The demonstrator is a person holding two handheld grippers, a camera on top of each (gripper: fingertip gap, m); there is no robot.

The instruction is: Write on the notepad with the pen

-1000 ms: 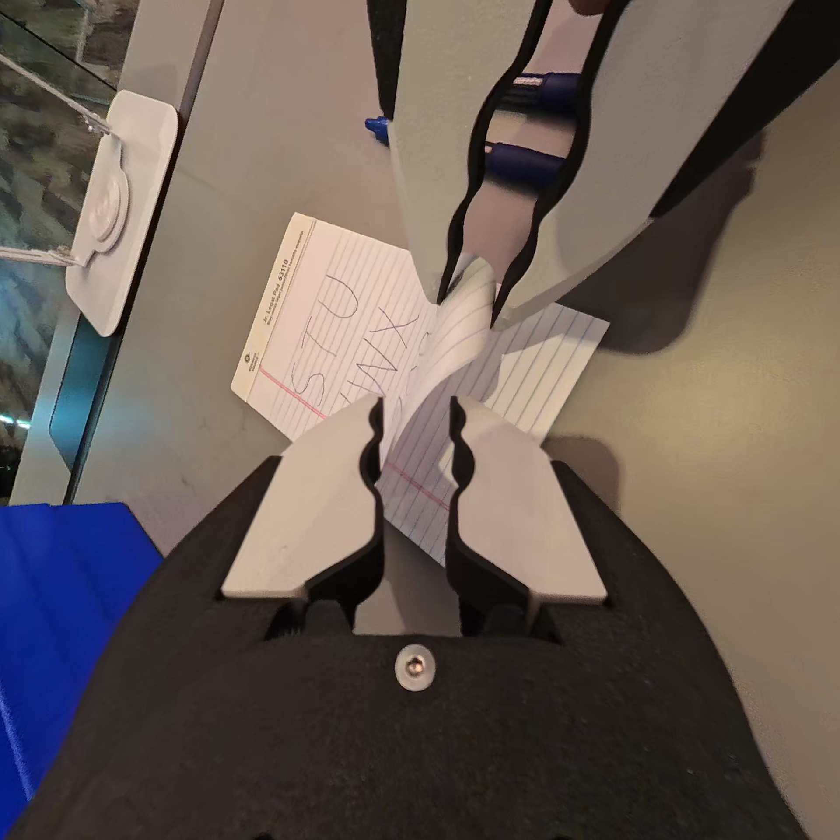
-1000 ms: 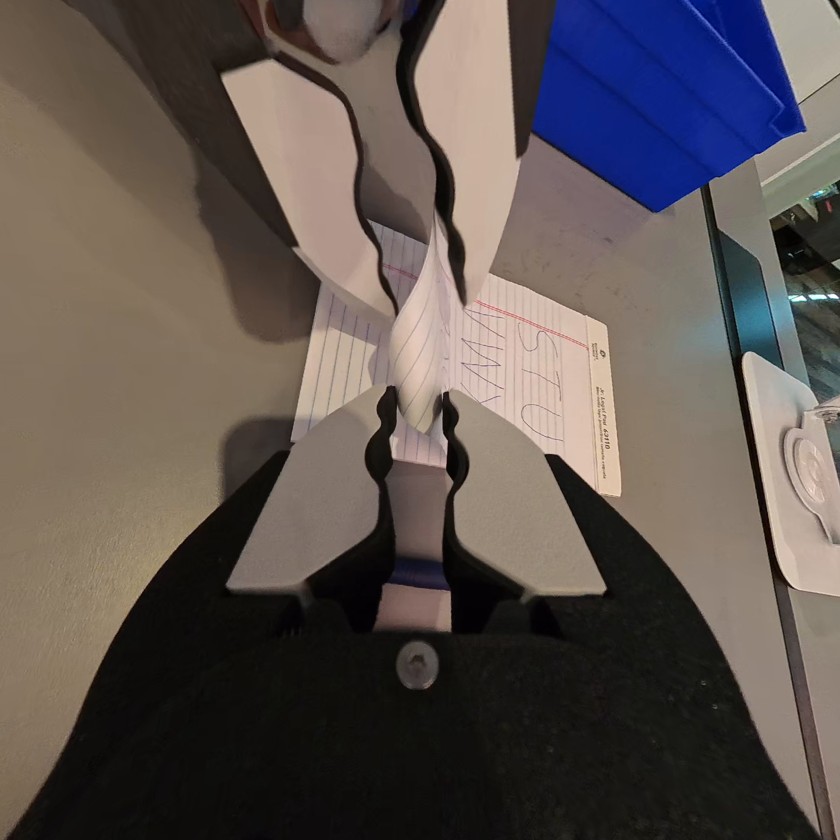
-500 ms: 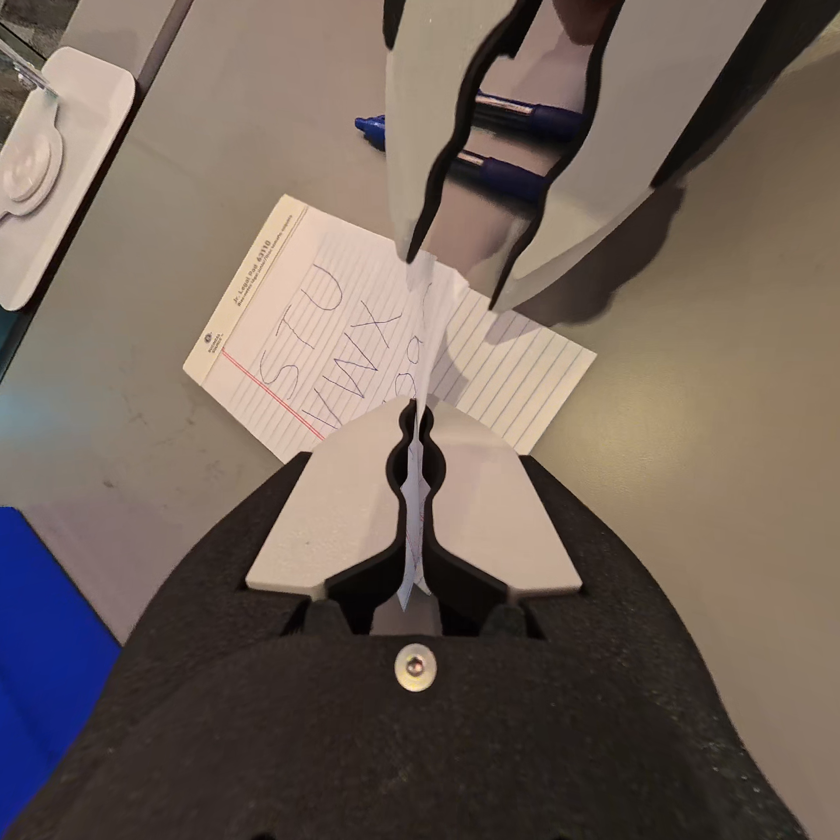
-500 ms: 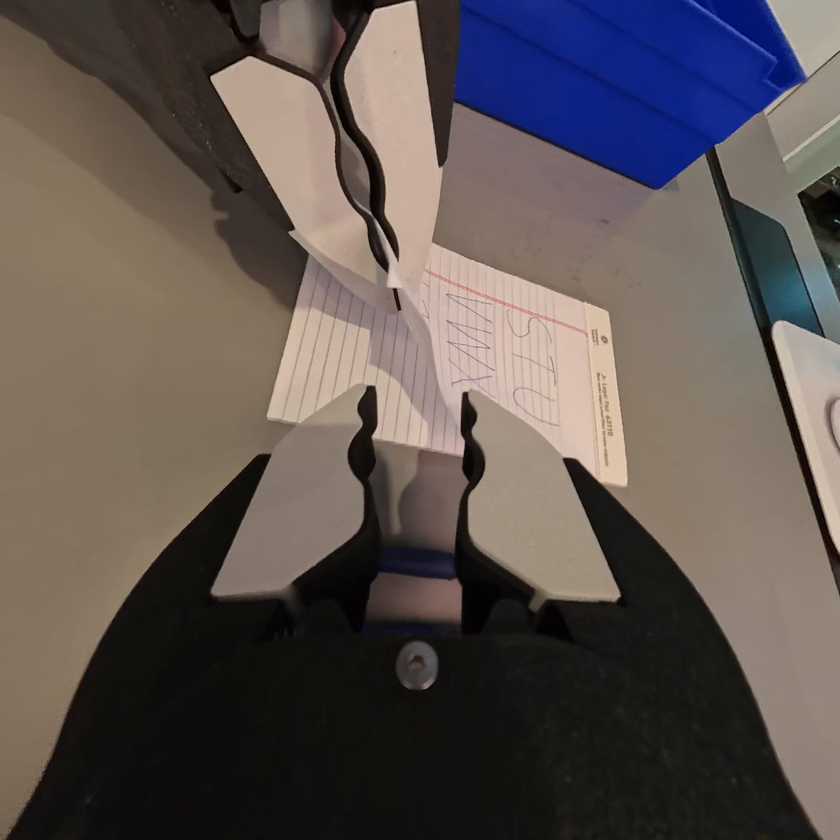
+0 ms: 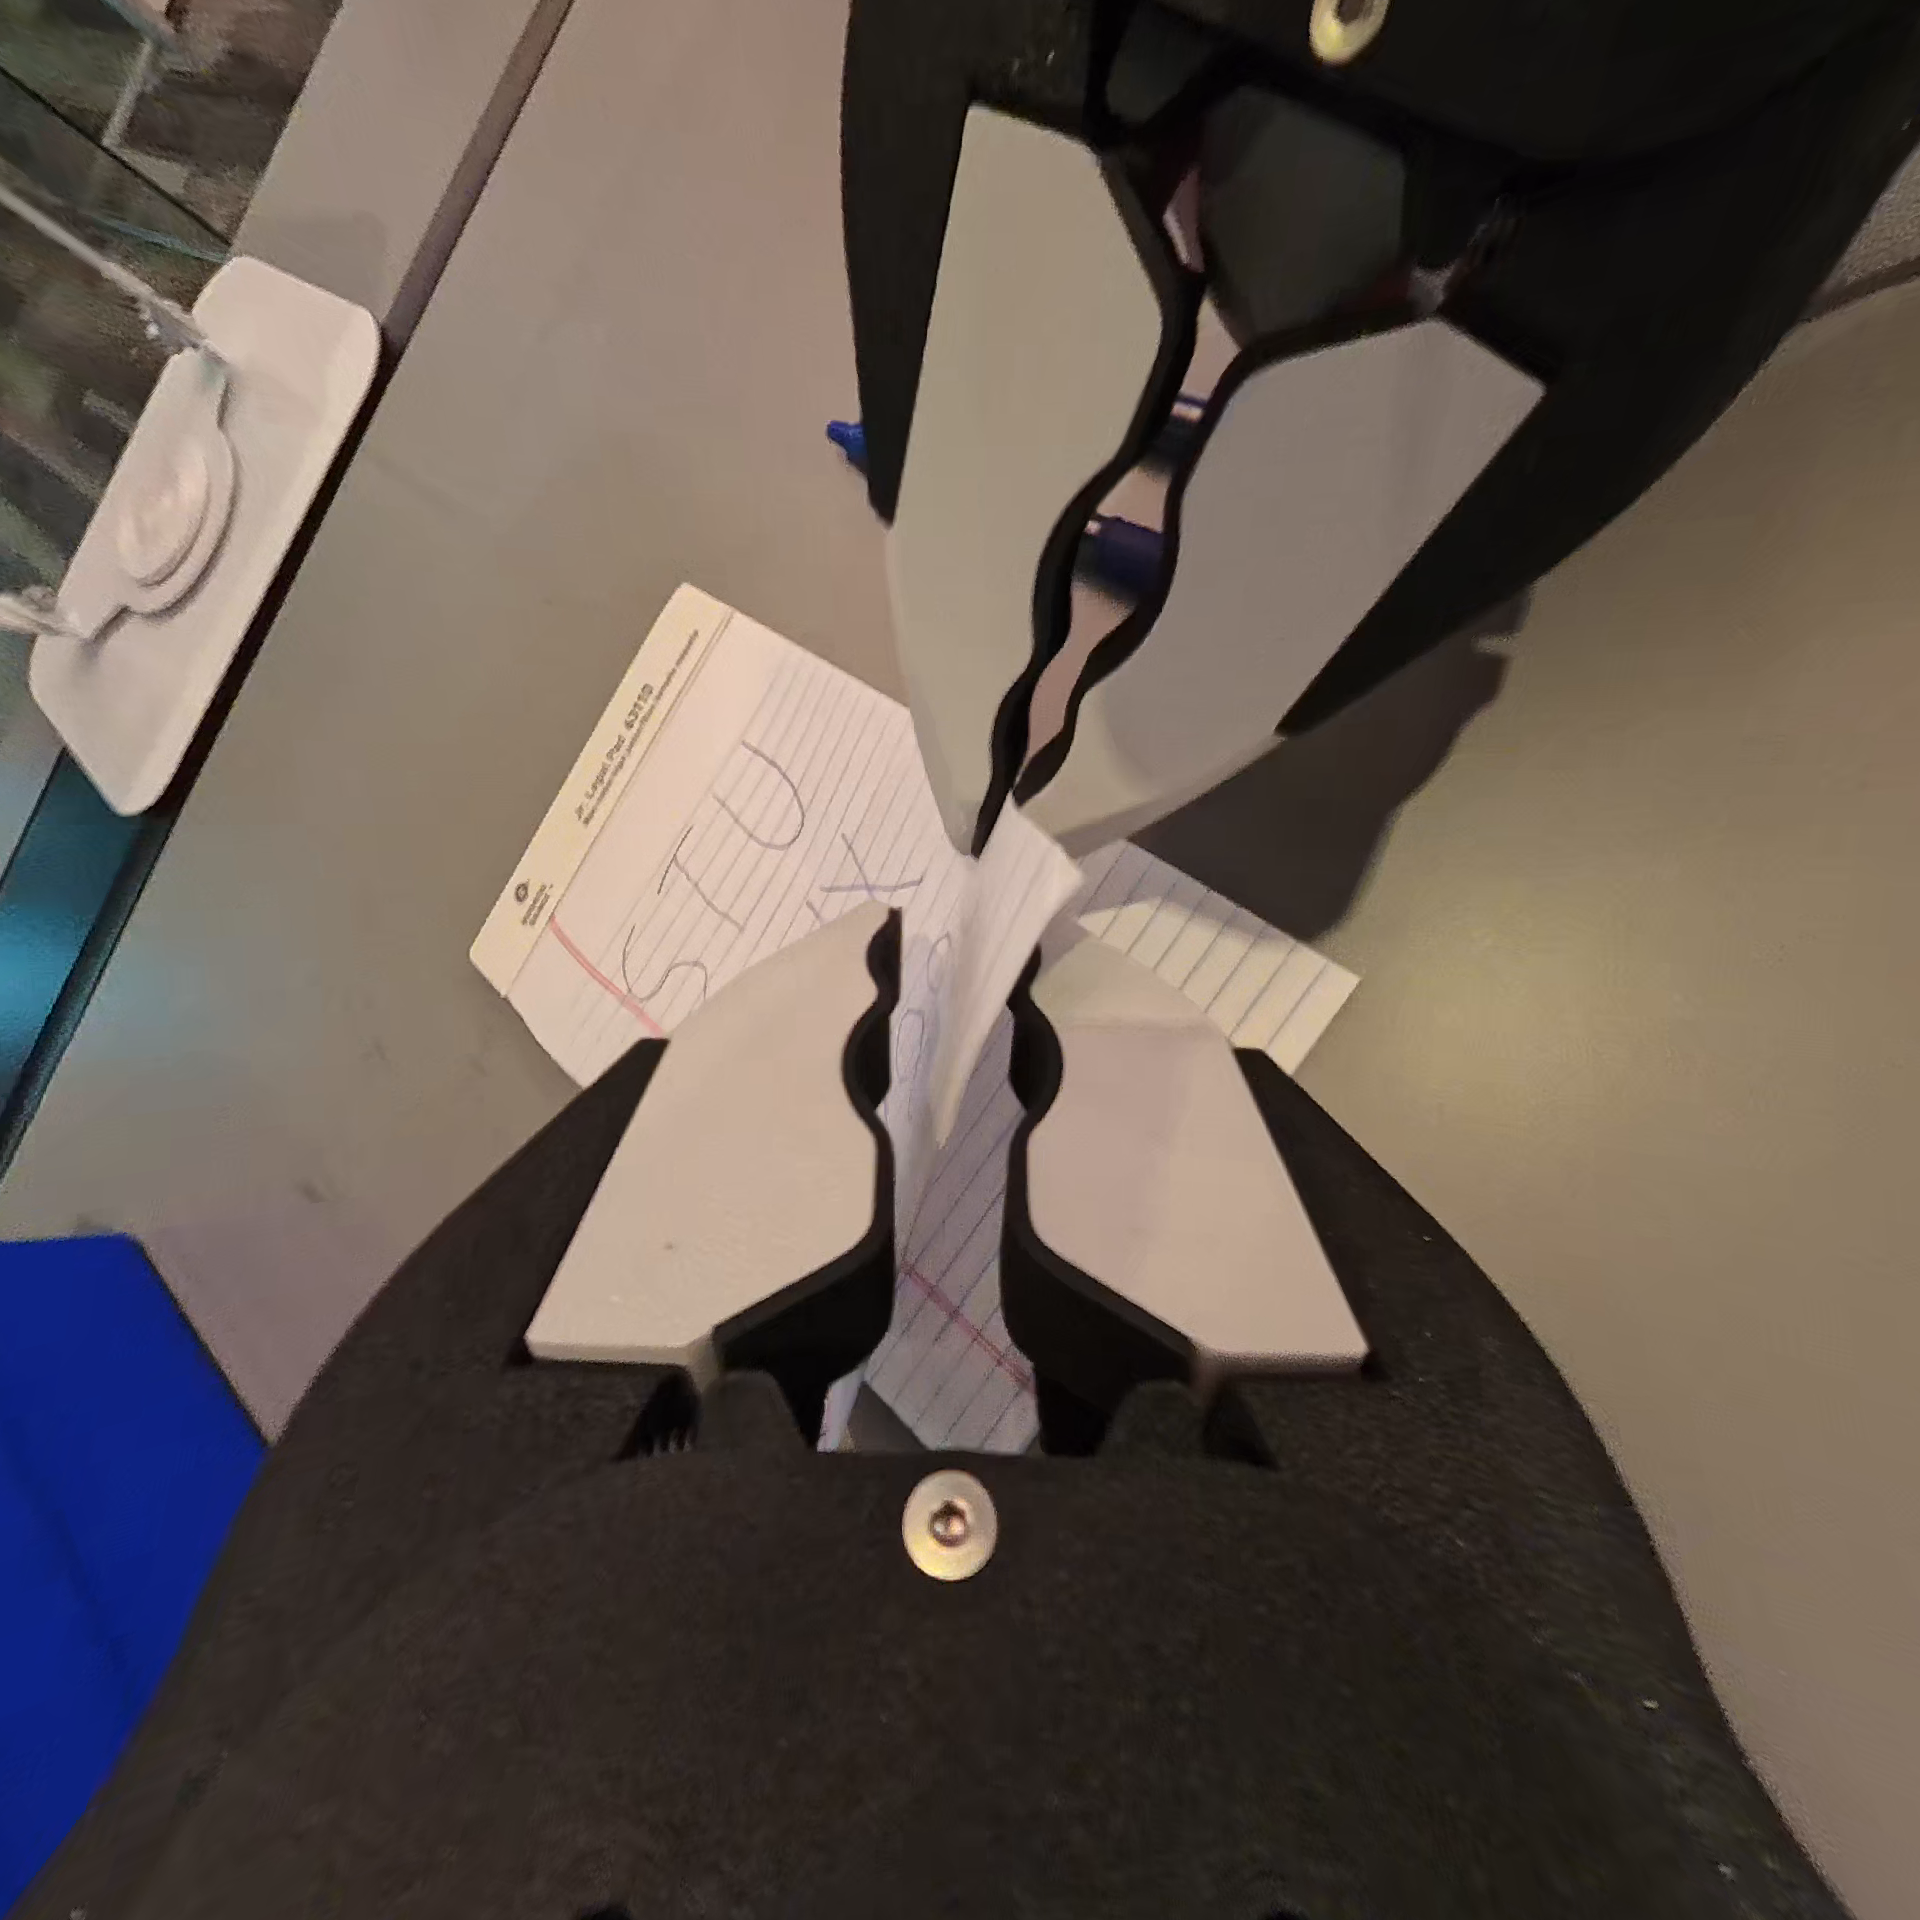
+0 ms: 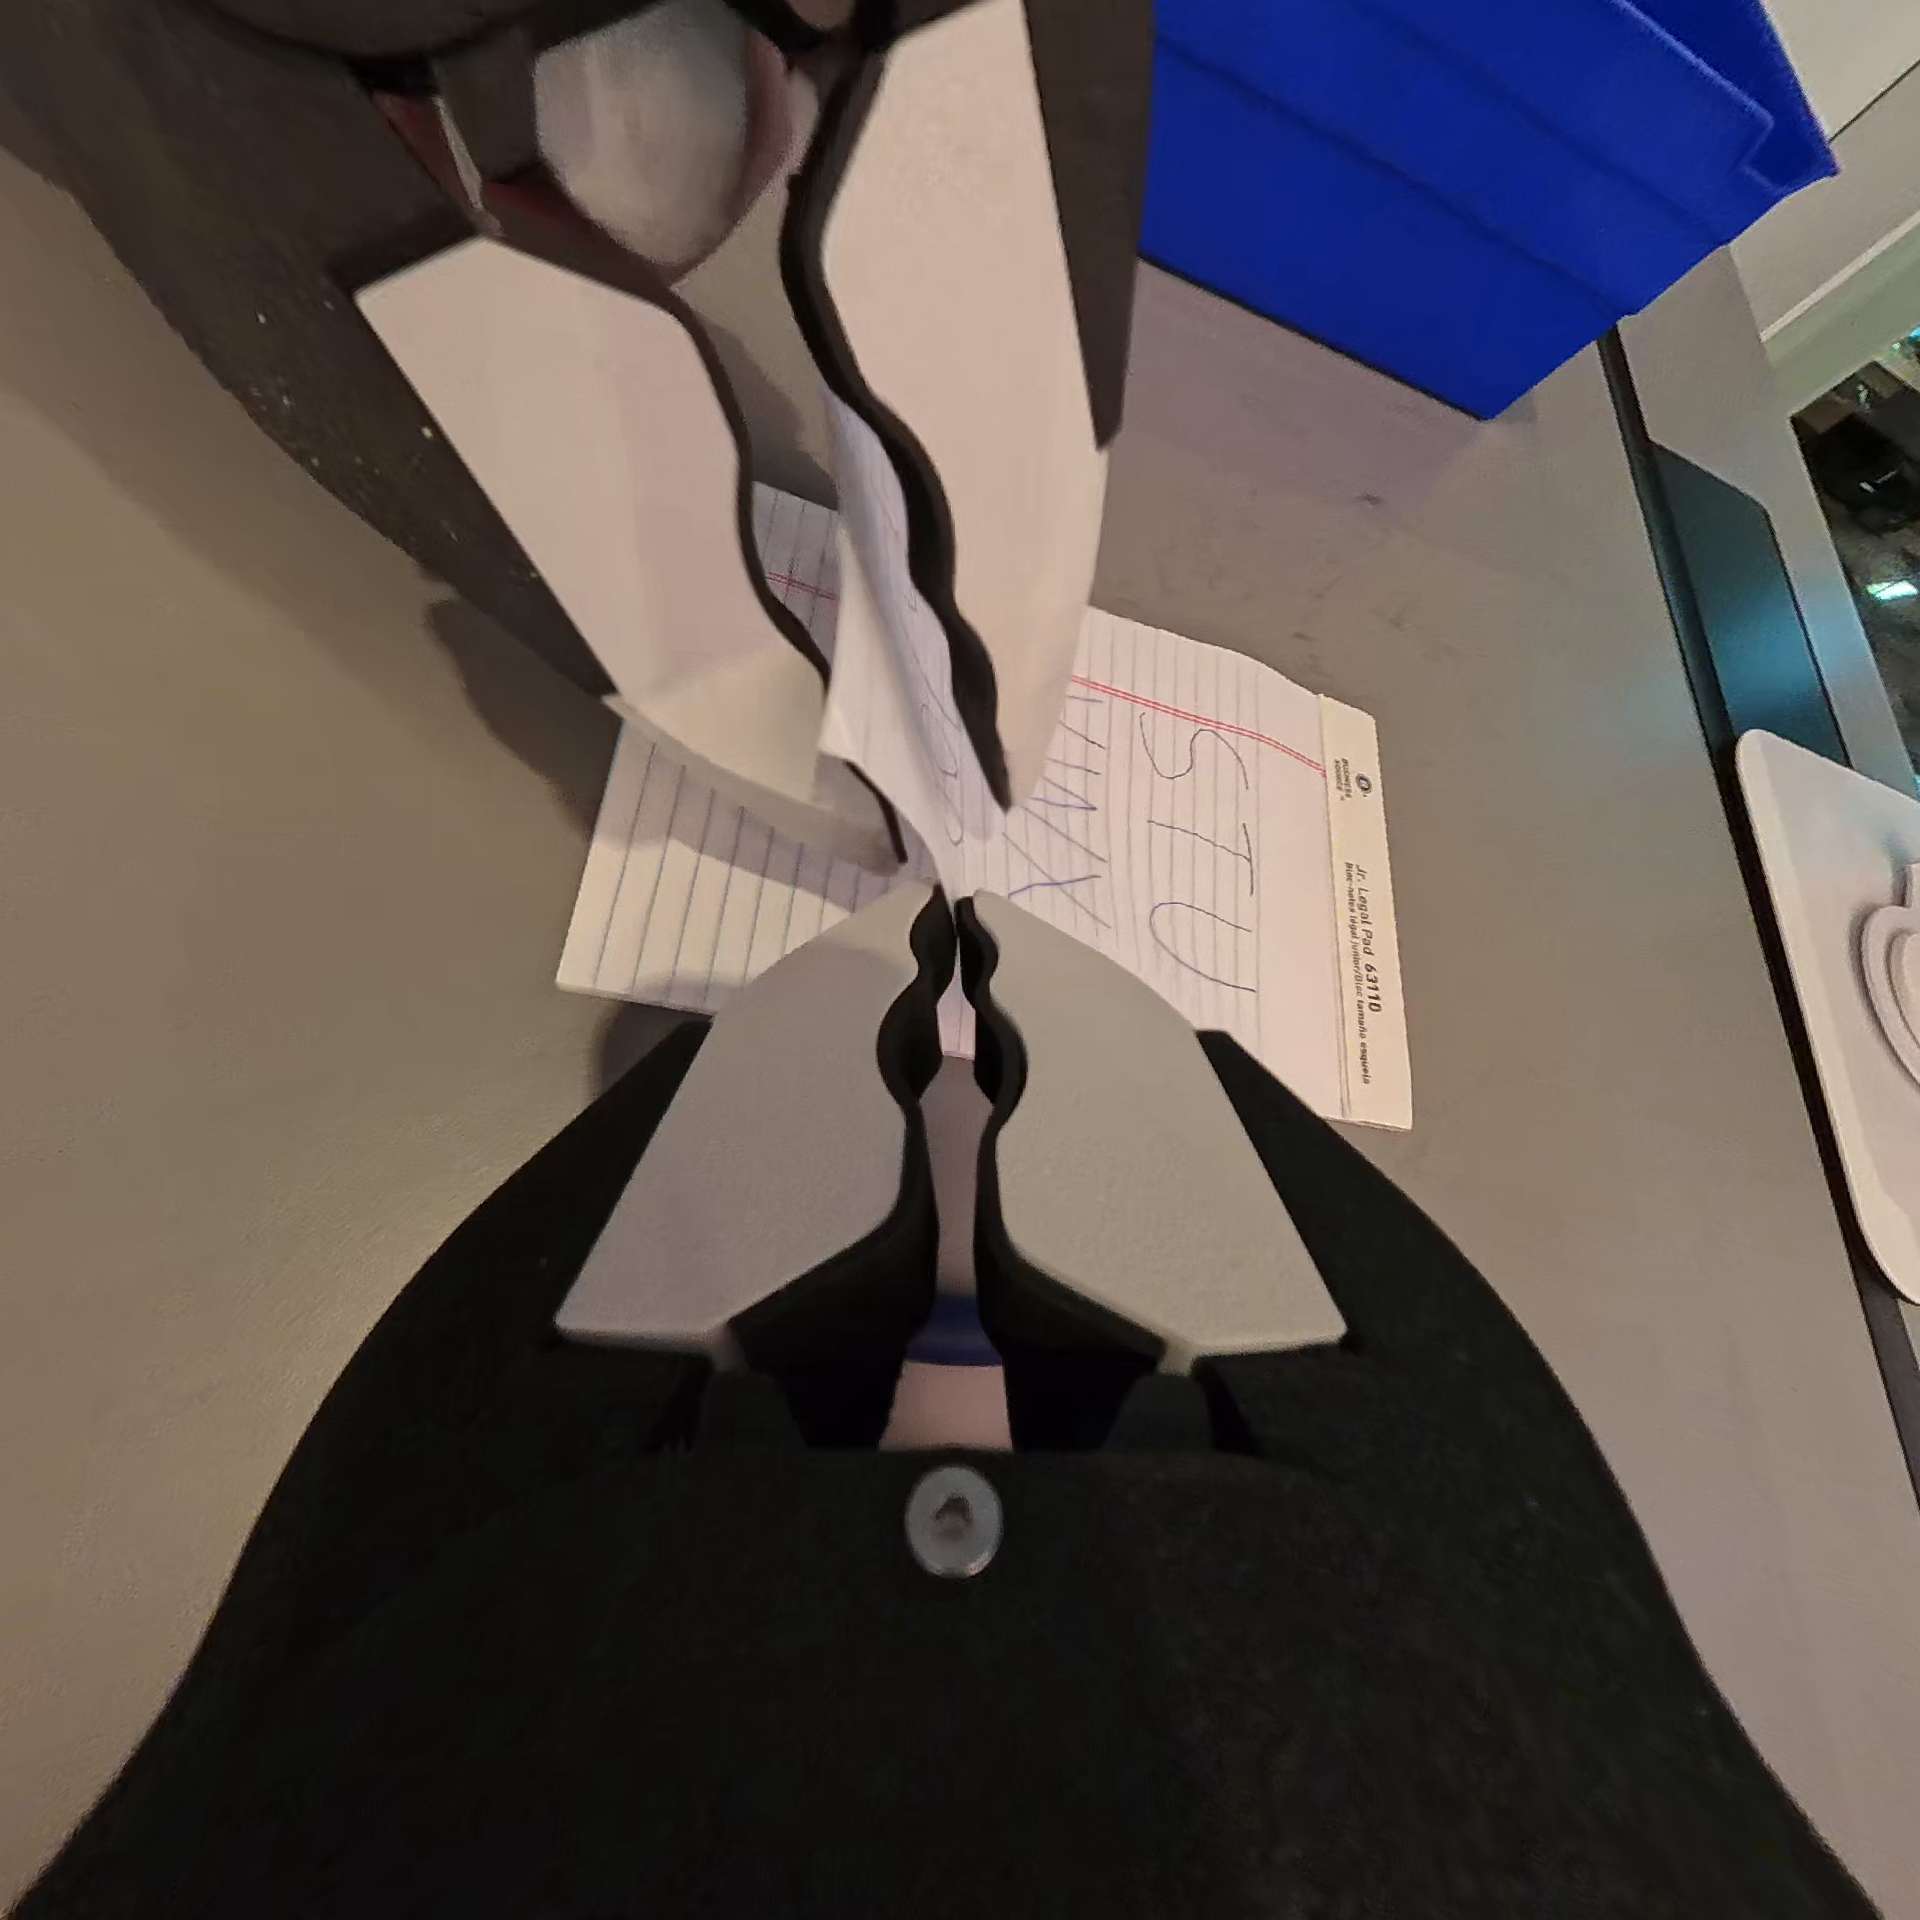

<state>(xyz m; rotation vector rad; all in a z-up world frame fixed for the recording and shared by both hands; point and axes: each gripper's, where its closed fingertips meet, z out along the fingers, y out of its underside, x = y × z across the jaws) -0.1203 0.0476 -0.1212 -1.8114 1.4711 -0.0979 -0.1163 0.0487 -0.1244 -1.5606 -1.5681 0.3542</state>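
top sheet pinched up off the pad

my right gripper has its fingers pressed together on the lifted edge of the top sheet, which stands up off the notepad in a curl. my left gripper faces it from the other side with its fingers parted; the same sheet runs down through the gap between them, and i cannot tell whether either finger touches the paper. the notepad lies flat on the grey table, its bound strip toward the white plate at the table's edge, with blue handwriting on the upper lines. the pen shows as a dark blue barrel lying on the table beyond the pad, seen through the gap in my right gripper's fingers, with another blue bit just beside it. a blue bin sits on the table near the pad, behind my left gripper.
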